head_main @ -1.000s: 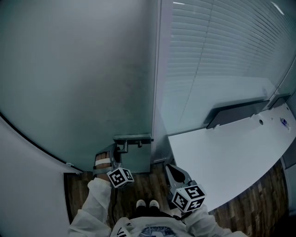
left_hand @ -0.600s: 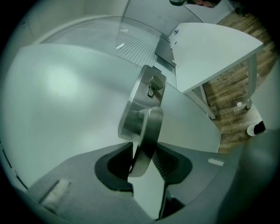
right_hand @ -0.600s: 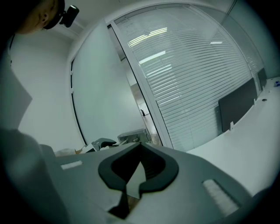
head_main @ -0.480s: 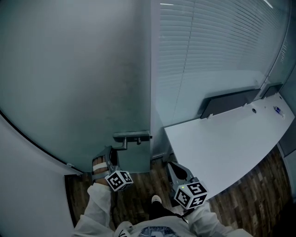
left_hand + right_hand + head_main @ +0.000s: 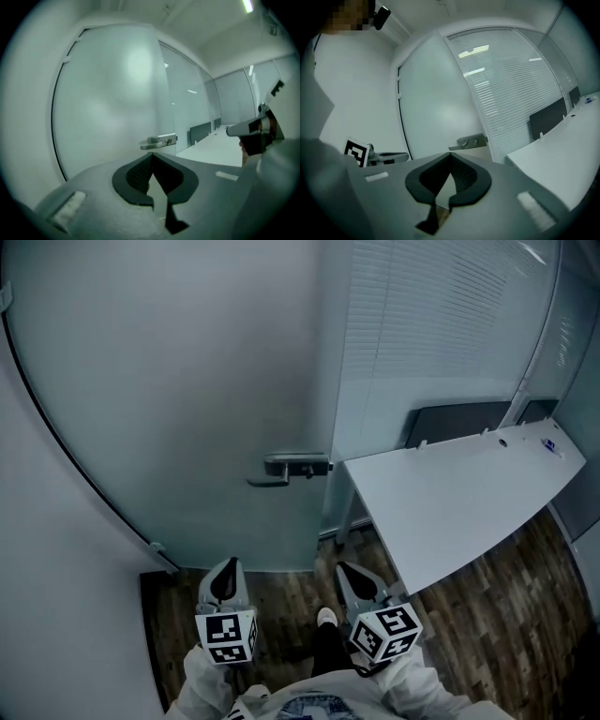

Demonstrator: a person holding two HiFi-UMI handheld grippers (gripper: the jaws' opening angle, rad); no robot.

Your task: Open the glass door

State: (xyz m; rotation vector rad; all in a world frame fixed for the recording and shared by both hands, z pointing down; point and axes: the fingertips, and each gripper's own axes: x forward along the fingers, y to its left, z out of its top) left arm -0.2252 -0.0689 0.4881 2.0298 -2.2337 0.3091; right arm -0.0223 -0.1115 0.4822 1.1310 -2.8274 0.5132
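The left gripper (image 5: 225,568) and right gripper (image 5: 351,576) are pressed together and hold nothing. They hang low, well apart from the handle (image 5: 294,467). So I think nobody is working the door (image 5: 187,399) ahead right now.

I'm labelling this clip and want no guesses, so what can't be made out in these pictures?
Beyond the glass door: frosting hides it in all views.
Latch of the door handle: too small in the head view to tell caught or free.
The small object at the far end of the white desk: too small to name, head view.
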